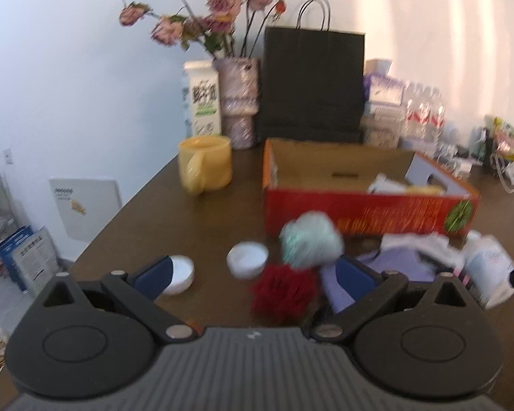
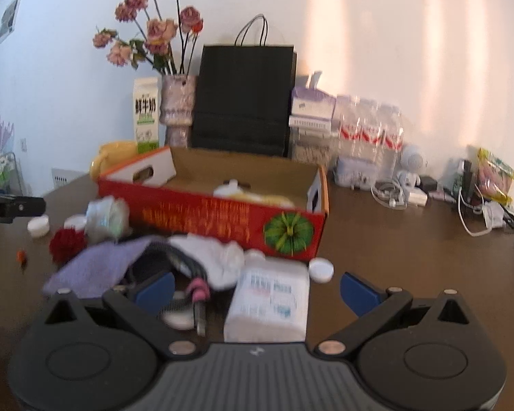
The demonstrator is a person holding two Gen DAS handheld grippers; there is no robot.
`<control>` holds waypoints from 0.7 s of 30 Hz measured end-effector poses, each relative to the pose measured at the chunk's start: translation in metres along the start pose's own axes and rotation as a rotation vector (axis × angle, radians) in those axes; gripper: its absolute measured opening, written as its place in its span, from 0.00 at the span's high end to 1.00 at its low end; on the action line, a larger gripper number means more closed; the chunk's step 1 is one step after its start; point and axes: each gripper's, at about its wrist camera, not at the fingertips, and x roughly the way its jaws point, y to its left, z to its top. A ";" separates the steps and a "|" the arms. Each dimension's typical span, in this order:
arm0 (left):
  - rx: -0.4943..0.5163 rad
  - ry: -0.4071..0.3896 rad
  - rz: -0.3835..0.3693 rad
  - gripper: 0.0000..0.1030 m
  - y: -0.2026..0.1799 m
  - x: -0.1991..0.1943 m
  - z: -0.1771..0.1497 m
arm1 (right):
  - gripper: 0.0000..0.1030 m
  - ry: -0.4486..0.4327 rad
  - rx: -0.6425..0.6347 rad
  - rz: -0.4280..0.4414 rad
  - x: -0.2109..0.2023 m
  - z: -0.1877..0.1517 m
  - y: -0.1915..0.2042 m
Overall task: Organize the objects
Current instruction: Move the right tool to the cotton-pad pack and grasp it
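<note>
An open red cardboard box (image 1: 370, 210) (image 2: 202, 212) stands on the brown table, with a few pale items inside. In front of it lie a red pom-pom (image 1: 284, 293) (image 2: 66, 243), a mint-green puff (image 1: 310, 243) (image 2: 106, 219), a purple cloth (image 1: 397, 263) (image 2: 96, 267), a white cloth (image 2: 216, 251), a white tissue pack (image 1: 490, 269) (image 2: 269, 303) and small white lids (image 1: 247, 259) (image 2: 321, 269). My left gripper (image 1: 257, 274) is open just above the red pom-pom. My right gripper (image 2: 257, 287) is open, the tissue pack lying between its fingers.
A yellow mug (image 1: 205, 164), milk carton (image 1: 202, 99), vase of dried roses (image 1: 238, 102), black paper bag (image 1: 313, 82) and water bottles (image 2: 370, 130) line the back. Cables and chargers (image 2: 404, 188) lie at the right. The table's left edge (image 1: 120, 212) drops to the floor.
</note>
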 end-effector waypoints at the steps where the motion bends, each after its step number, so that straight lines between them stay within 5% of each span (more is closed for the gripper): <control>1: -0.005 0.005 0.007 0.00 0.003 -0.002 -0.004 | 0.00 0.010 -0.002 -0.002 -0.002 -0.004 0.001; 13: -0.037 -0.009 0.006 0.00 0.014 -0.025 -0.016 | 0.00 0.067 0.042 -0.056 0.008 -0.018 -0.003; 21: -0.057 -0.002 0.025 0.00 0.019 -0.025 -0.017 | 0.10 0.083 0.049 -0.053 0.040 -0.004 -0.007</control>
